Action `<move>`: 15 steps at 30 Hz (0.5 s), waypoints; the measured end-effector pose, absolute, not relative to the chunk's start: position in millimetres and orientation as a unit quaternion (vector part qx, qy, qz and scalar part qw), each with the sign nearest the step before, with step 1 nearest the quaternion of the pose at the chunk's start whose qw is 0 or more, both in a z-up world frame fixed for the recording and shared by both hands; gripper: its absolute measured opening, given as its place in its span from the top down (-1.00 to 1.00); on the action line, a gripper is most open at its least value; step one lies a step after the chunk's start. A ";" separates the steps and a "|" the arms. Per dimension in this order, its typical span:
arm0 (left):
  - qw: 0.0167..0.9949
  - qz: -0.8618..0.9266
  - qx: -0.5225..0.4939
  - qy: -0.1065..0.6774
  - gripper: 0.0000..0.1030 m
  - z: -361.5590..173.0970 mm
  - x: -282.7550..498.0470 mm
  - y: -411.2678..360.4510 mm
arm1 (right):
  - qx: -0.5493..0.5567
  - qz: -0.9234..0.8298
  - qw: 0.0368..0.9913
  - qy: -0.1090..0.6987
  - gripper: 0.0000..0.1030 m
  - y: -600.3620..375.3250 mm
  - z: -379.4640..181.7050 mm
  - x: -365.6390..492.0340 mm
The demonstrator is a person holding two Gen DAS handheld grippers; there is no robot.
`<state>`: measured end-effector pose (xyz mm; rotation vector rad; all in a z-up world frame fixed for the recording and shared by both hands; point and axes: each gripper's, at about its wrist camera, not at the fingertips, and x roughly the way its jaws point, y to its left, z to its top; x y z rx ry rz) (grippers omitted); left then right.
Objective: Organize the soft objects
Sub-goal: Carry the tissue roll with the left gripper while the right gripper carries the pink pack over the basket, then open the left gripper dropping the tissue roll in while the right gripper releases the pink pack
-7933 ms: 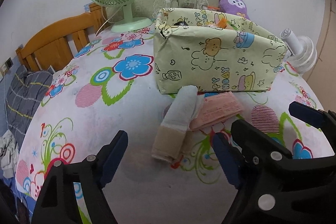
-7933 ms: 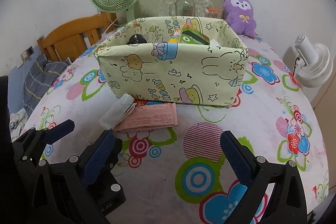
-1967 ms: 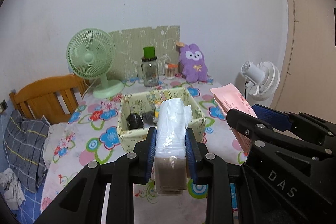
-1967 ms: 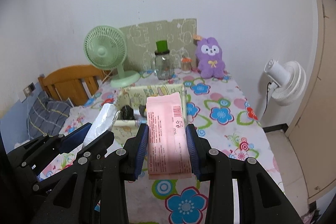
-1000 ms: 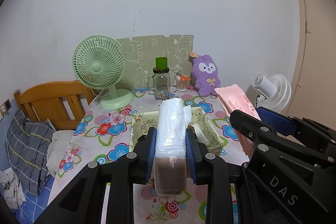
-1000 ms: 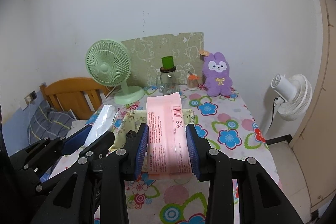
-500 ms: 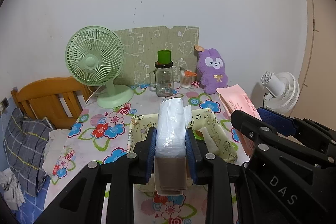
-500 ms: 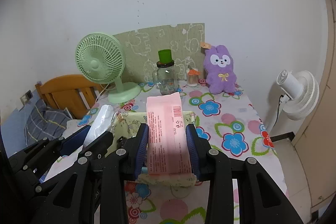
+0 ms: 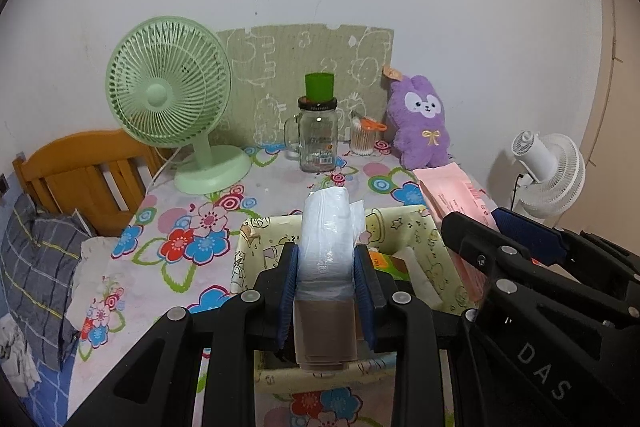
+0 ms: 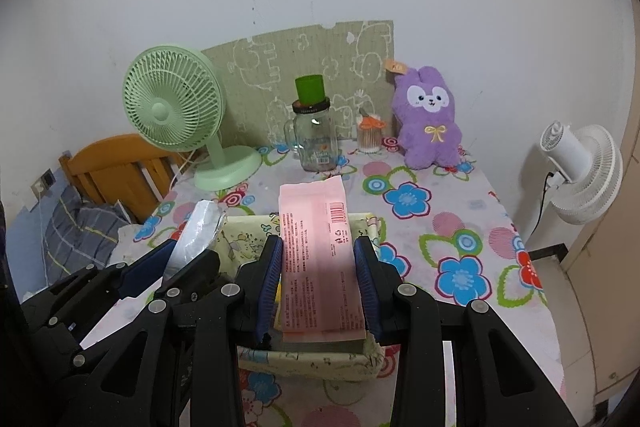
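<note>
Pink flat packet [image 10: 316, 259] pinched in right hand-held gripper [image 10: 318, 283]; left hand-held gripper [image 9: 325, 287] clamps white plastic-wrapped roll [image 9: 326, 239].

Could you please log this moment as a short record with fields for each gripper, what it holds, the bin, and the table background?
left gripper: shut on the white plastic-wrapped pack, held over the fabric bin
right gripper: shut on the pink packet, also over the bin, barcode side up
bin contents: partly hidden; a green-and-orange item shows
table: floral cloth
background: green fan, glass jar with green cap, purple plush rabbit, white fan beside the table
</note>
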<state>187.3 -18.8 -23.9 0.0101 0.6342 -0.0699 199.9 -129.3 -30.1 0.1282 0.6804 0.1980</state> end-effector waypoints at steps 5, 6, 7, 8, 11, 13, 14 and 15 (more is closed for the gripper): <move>0.945 -0.032 -0.003 0.326 0.47 -35.0 204.4 -16.2 | 0.061 0.100 0.932 0.344 0.23 -124.6 -41.4 217.3; 0.944 -0.032 -0.004 0.329 0.47 -37.0 207.3 -15.8 | 0.061 0.102 0.931 0.346 0.23 -123.9 -43.5 220.2; 0.943 -0.031 -0.004 0.331 0.47 -39.2 210.0 -15.4 | 0.061 0.103 0.930 0.348 0.23 -122.8 -45.4 222.1; 0.942 -0.029 -0.006 0.333 0.46 -41.7 212.7 -14.5 | 0.060 0.105 0.929 0.350 0.23 -121.0 -48.0 224.8; 0.940 -0.025 -0.009 0.341 0.40 -48.5 219.3 -11.9 | 0.061 0.112 0.926 0.356 0.23 -116.0 -53.8 231.2; 0.938 -0.023 -0.008 0.346 0.35 -52.8 223.2 -10.2 | 0.062 0.116 0.924 0.359 0.23 -112.7 -57.6 234.3; 0.937 -0.022 -0.007 0.348 0.32 -55.0 224.8 -9.7 | 0.062 0.119 0.923 0.361 0.23 -110.7 -59.8 236.1; 0.936 -0.021 -0.006 0.352 0.25 -57.6 226.6 -9.1 | 0.062 0.121 0.922 0.363 0.23 -108.9 -62.0 237.9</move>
